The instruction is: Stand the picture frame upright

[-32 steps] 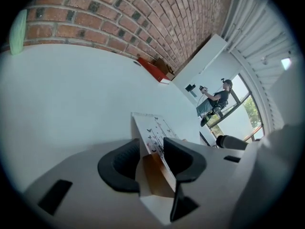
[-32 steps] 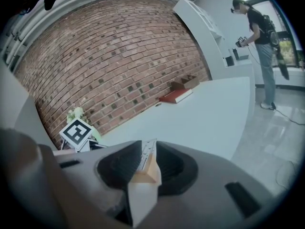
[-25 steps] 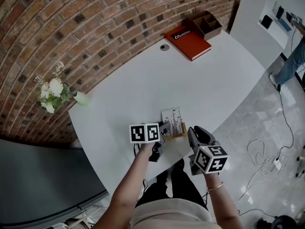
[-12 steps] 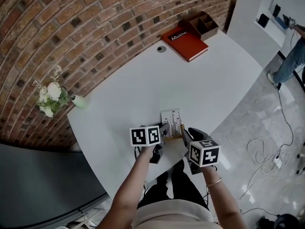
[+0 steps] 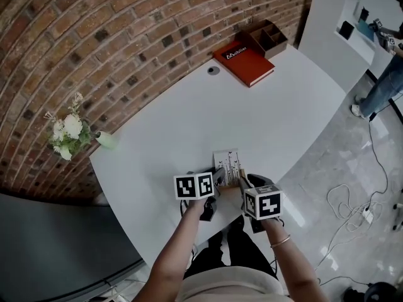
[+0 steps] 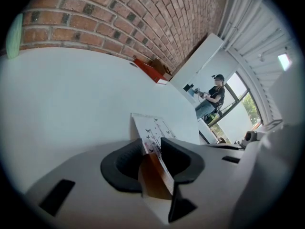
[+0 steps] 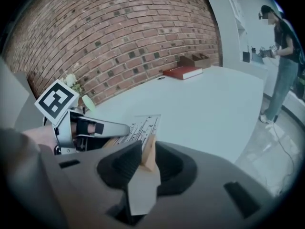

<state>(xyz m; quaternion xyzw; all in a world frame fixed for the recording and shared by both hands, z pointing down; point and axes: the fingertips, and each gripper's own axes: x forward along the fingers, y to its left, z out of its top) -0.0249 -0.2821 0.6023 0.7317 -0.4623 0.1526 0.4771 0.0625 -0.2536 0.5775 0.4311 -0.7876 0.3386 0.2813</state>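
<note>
Head view: the picture frame (image 5: 228, 161) sits on the white desk (image 5: 189, 115), just ahead of both tongs and between them, close to the desk's near edge. Its printed face is turned up toward the camera, so it reads as tilted back and not yet upright. The left tongs (image 5: 217, 175) meet its near left side and the right tongs (image 5: 243, 182) its near right corner. If either pair lets go too soon, the frame would likely flop flat or slide off that near edge.

Left gripper view: the jaws stand fairly wide, but they are closed on the frame. One pad is against the wooden side and the other against the white printed face. The hold is low on one edge, with most of the frame reaching out beyond the tips. Tipping it further could make it pivot or twist in the pads.

Right gripper view: the jaws look closed on a narrow wooden corner of the frame, with the left tongs just across from them. So small a bite could slip off. Whether a rear prop is out to carry the frame cannot be seen, and without one it would probably fall once released.
</note>
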